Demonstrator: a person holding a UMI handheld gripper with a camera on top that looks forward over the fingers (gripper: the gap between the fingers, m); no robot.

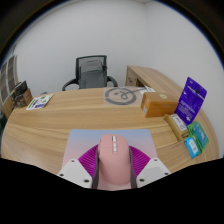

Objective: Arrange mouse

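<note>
Pink mouse [113, 160] is sitting right between my gripper [113, 172] fingers, purple pads [91, 160] appearing to be pressing on both its flanks, so I'm reading the claw as pinching the mouse. It's hanging over a pale mat [110, 137] on the wooden desk [90, 112]. Beyond: office chair [93, 72], cardboard box [161, 102], purple carton [191, 99]. For placing, I'm judging it best to be lowering level, keeping the mouse square to the mat's edge, and releasing only once it's resting flat.
</note>
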